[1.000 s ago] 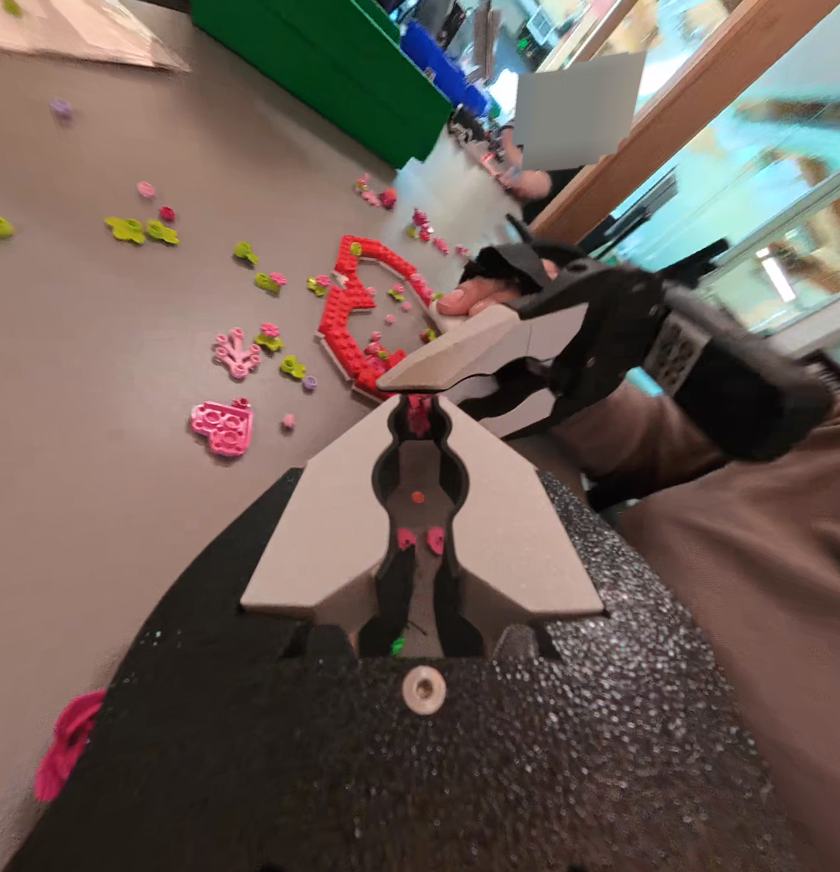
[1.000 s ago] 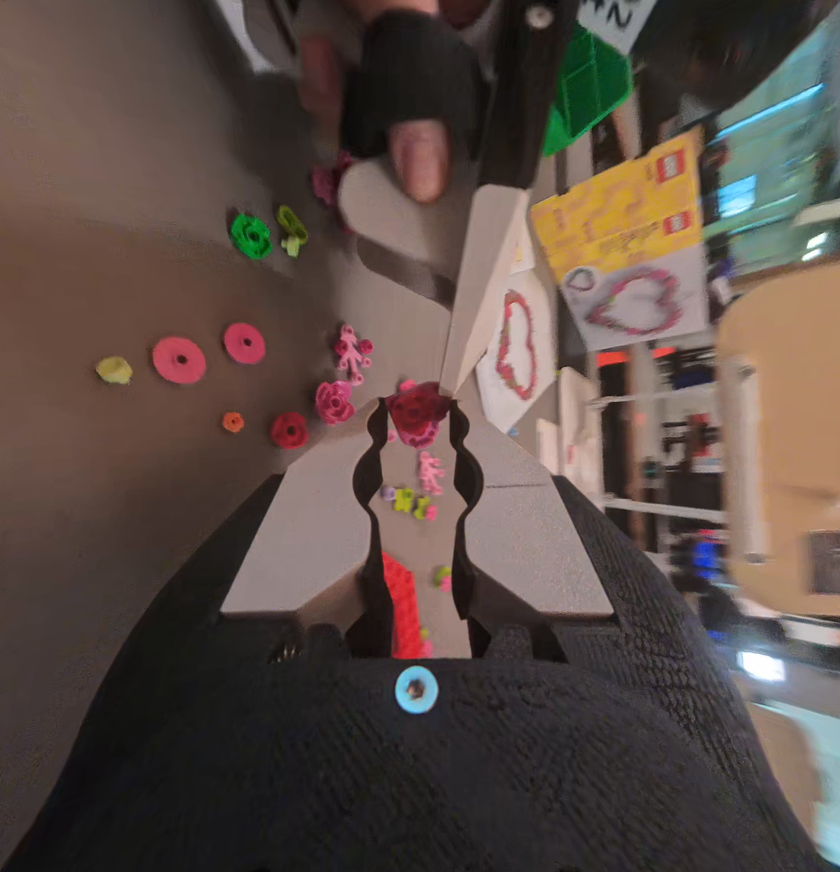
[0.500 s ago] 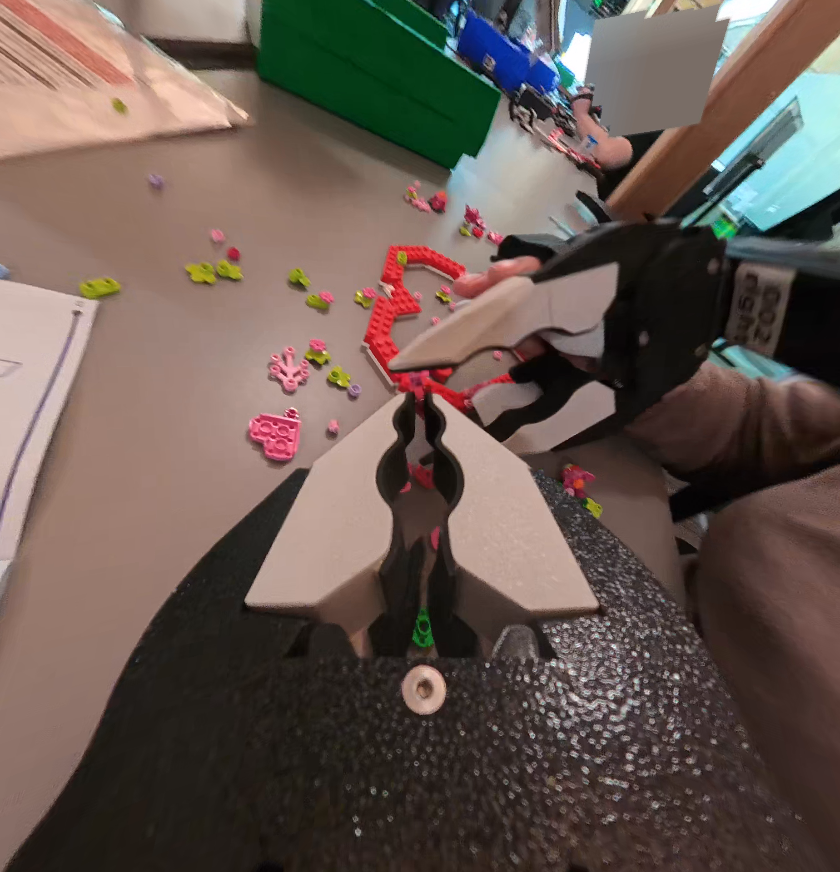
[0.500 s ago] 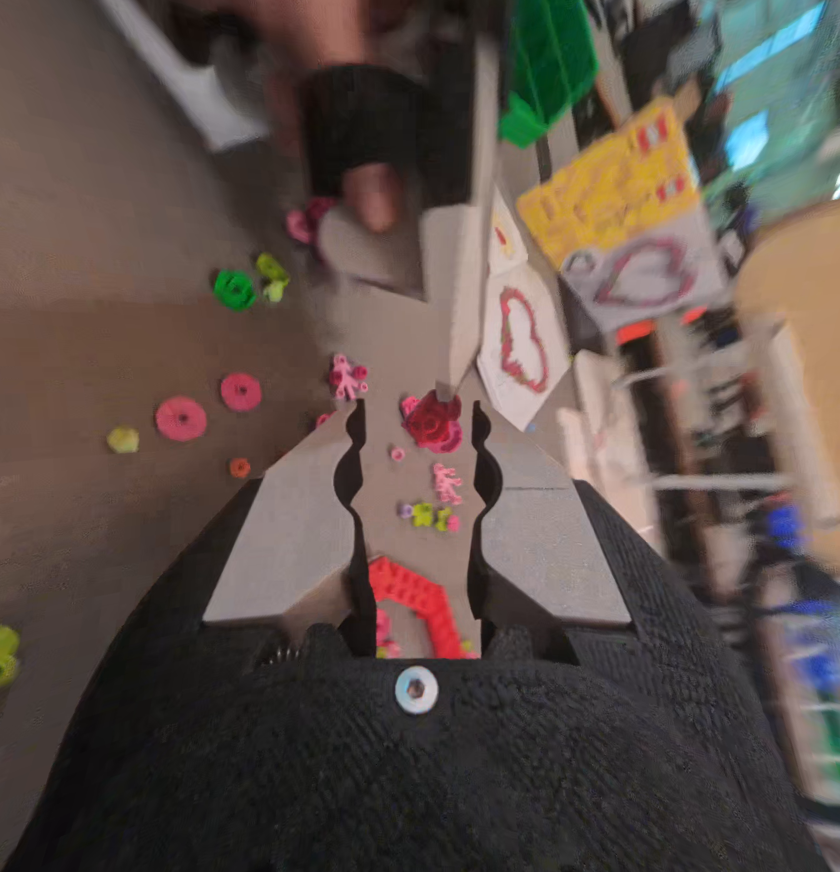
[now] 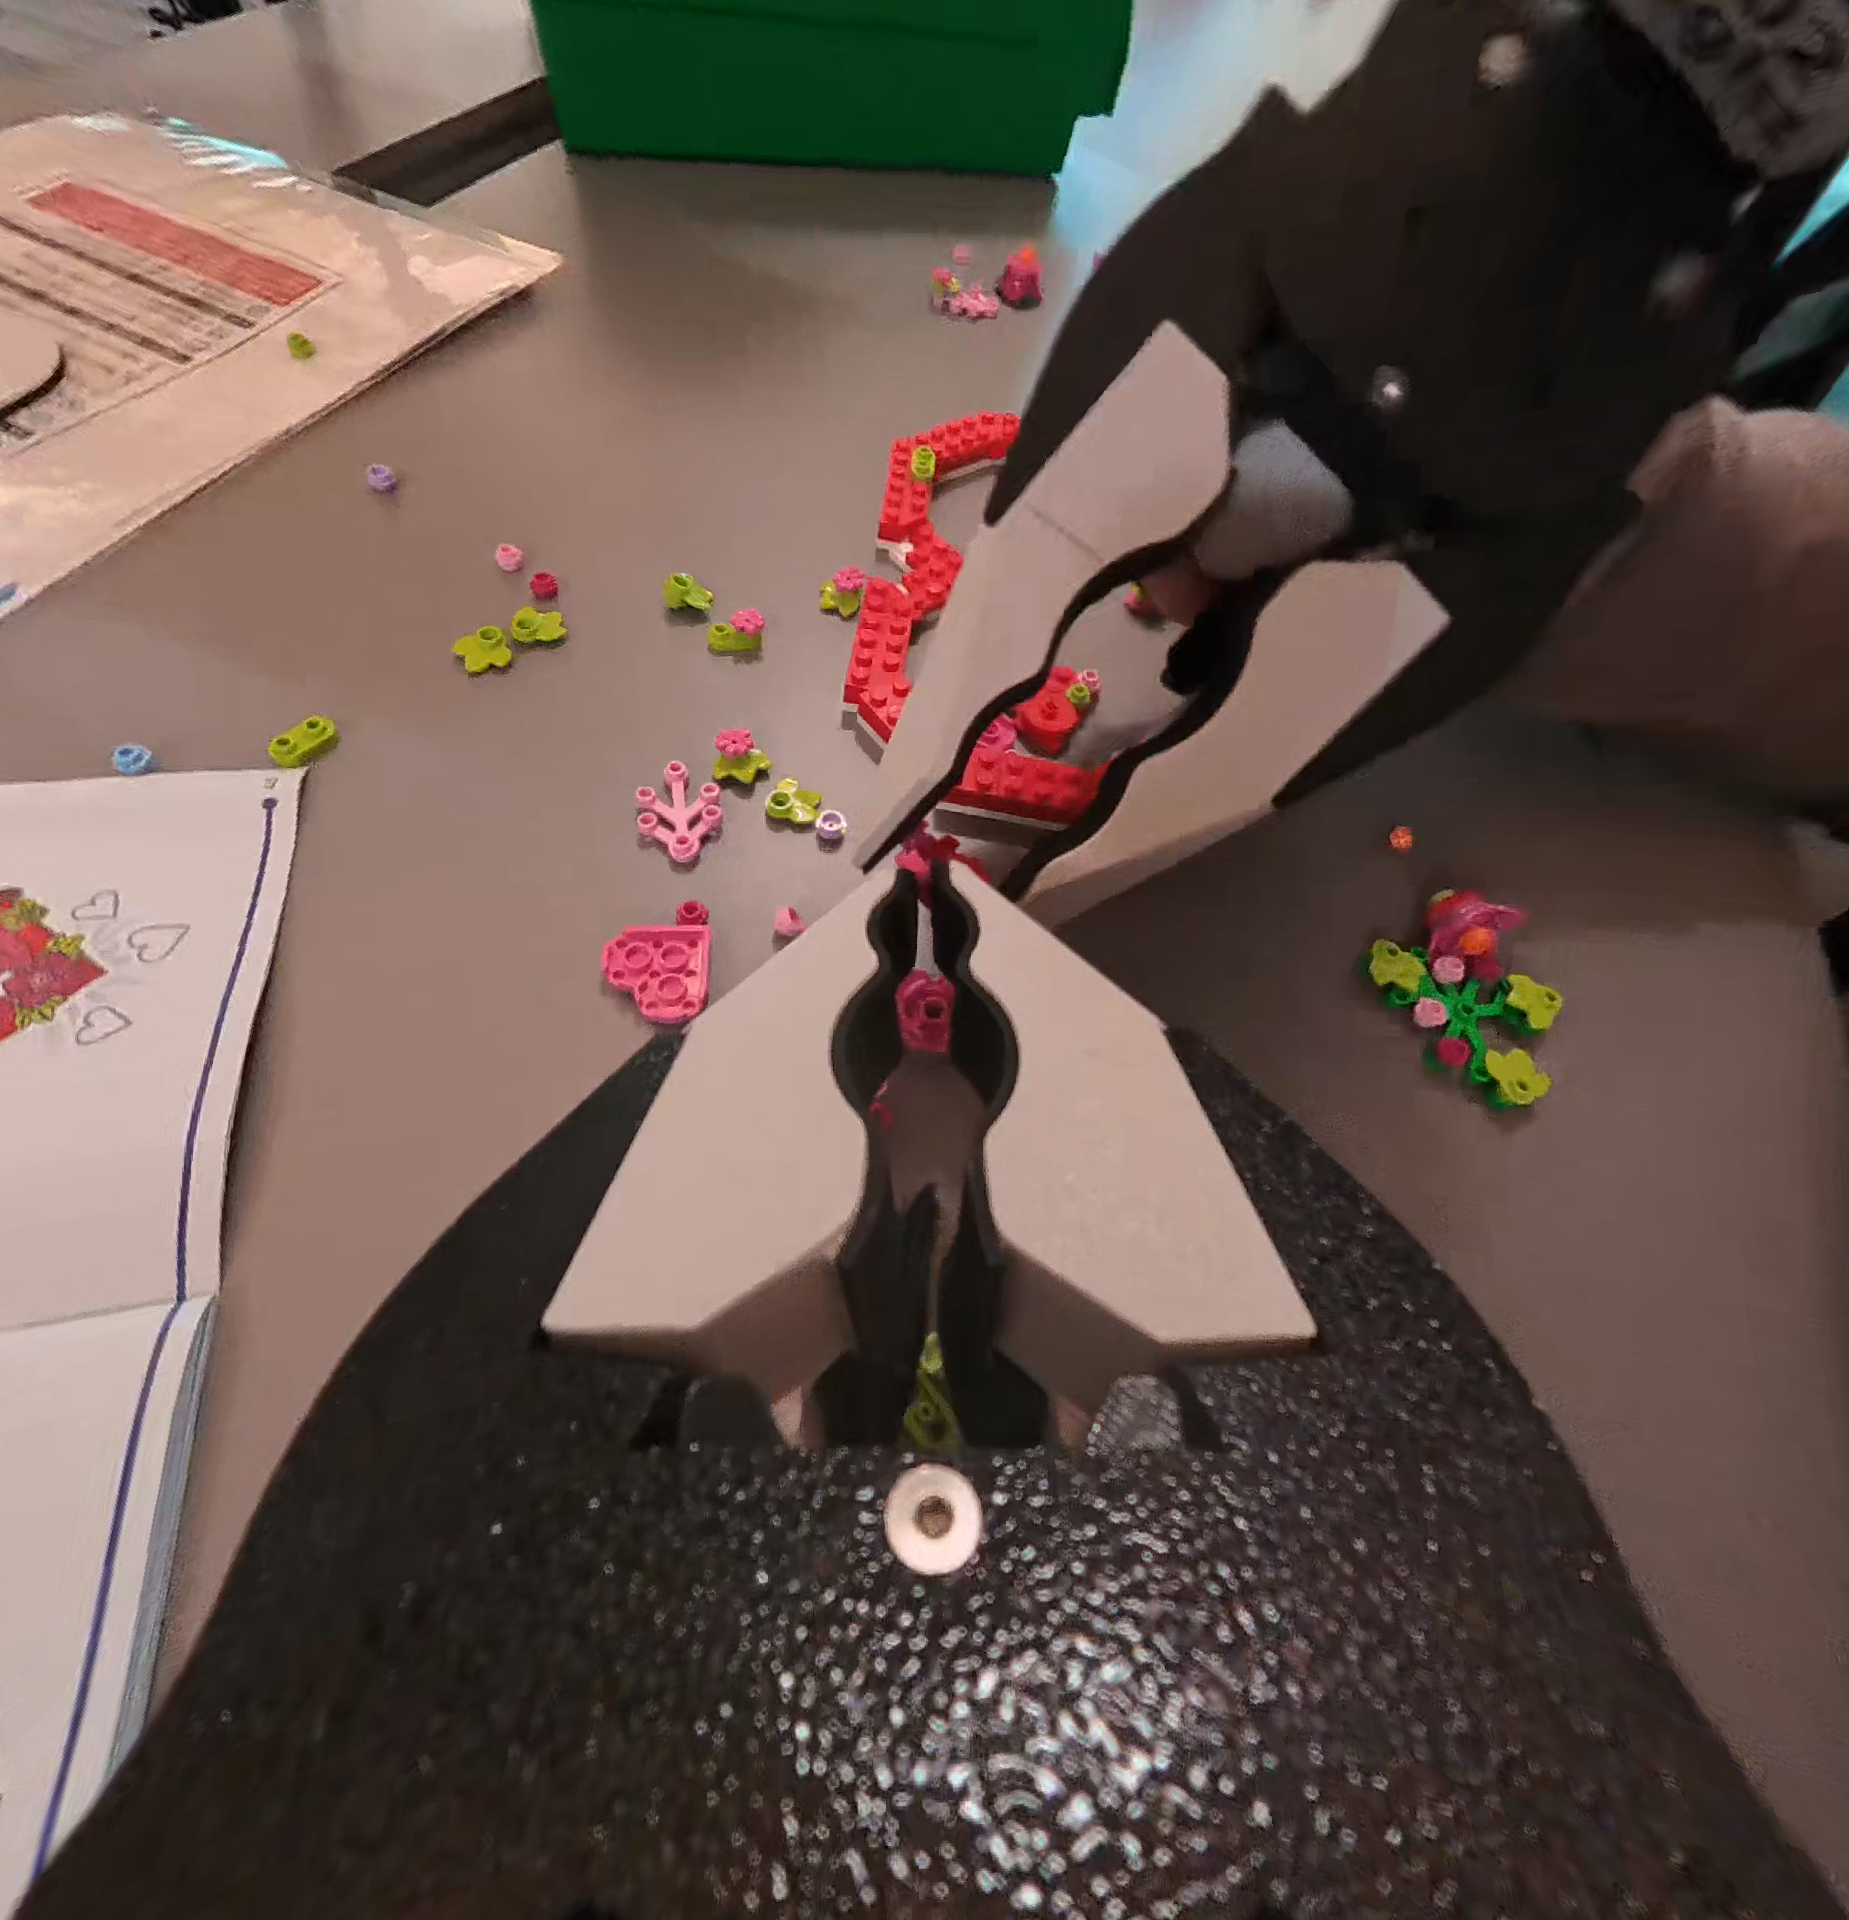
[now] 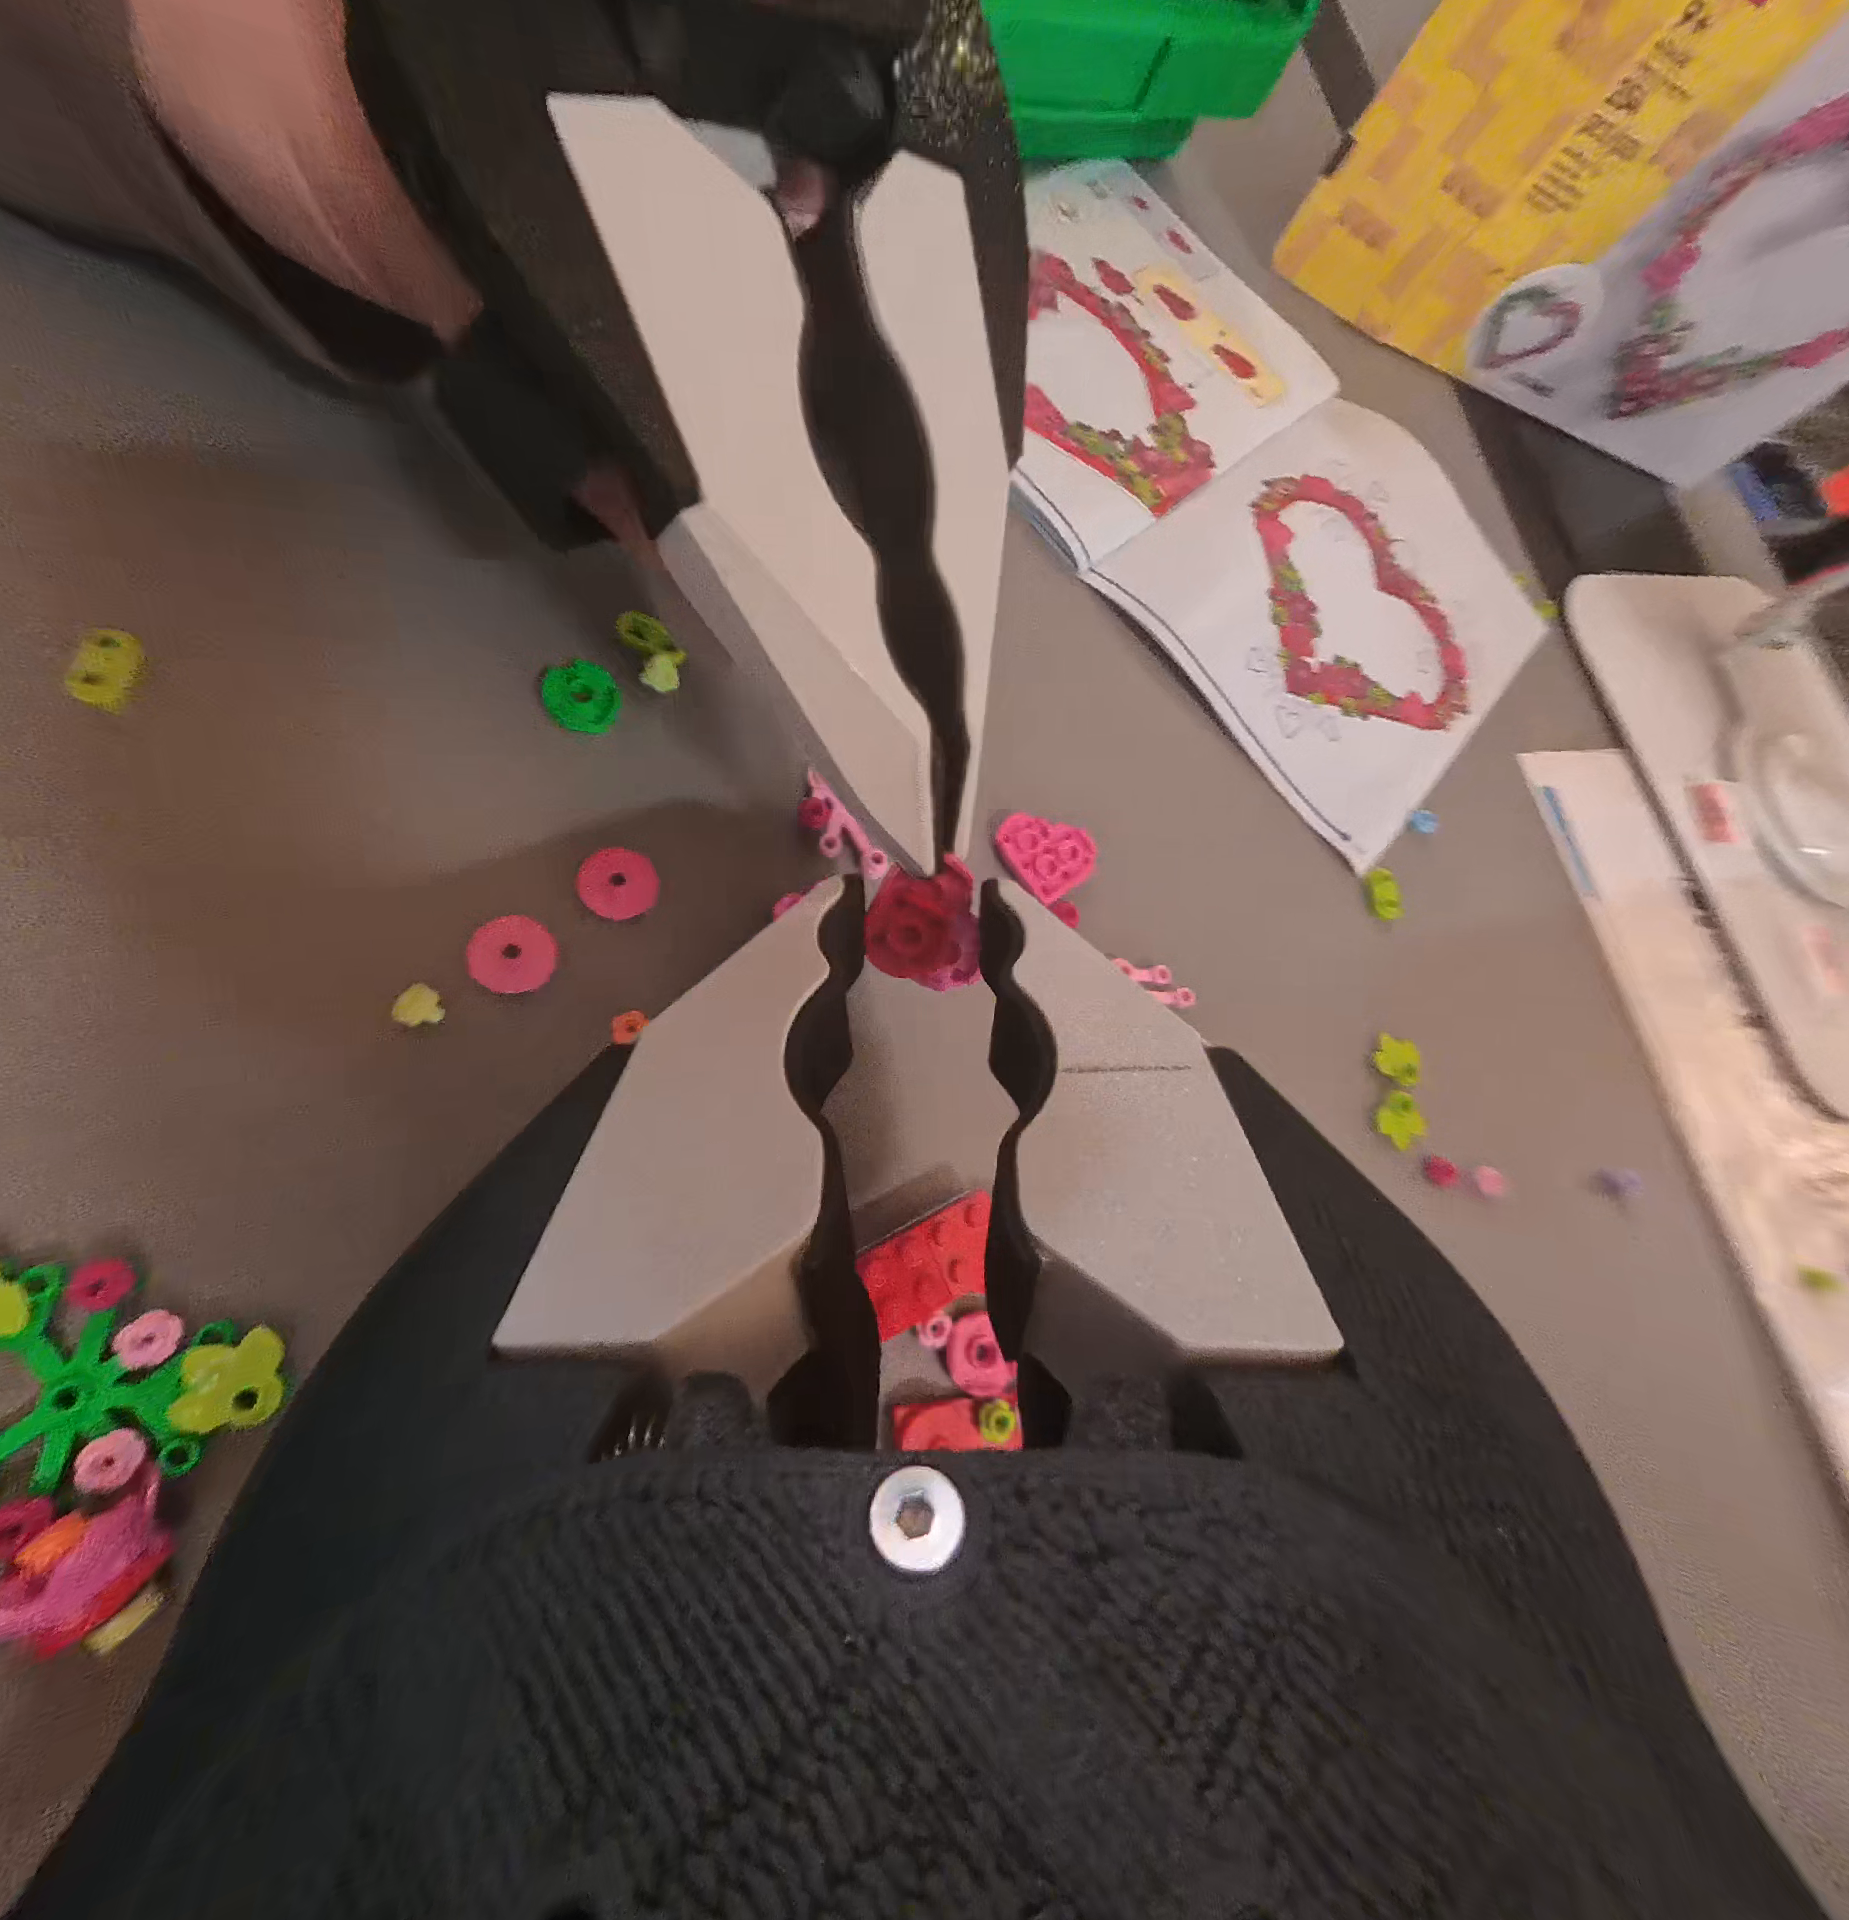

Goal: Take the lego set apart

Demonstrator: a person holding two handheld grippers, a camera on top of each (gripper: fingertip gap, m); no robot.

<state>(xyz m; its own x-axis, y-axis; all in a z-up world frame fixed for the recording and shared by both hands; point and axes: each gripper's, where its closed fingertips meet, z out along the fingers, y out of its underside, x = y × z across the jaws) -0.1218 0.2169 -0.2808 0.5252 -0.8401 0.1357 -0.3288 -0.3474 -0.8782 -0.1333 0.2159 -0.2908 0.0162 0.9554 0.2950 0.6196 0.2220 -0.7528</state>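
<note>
Left gripper [image 5: 925, 883] fingers pinch dark-pink flower piece [image 6: 915, 930] at 12 o'clock; right gripper [image 6: 915, 899] fingers apart, flanking it above grey table [image 6: 276, 935].

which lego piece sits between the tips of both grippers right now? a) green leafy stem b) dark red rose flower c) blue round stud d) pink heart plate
b: the dark red rose flower sits between the right gripper tips, with the left gripper tips closed on its far edge.
</note>
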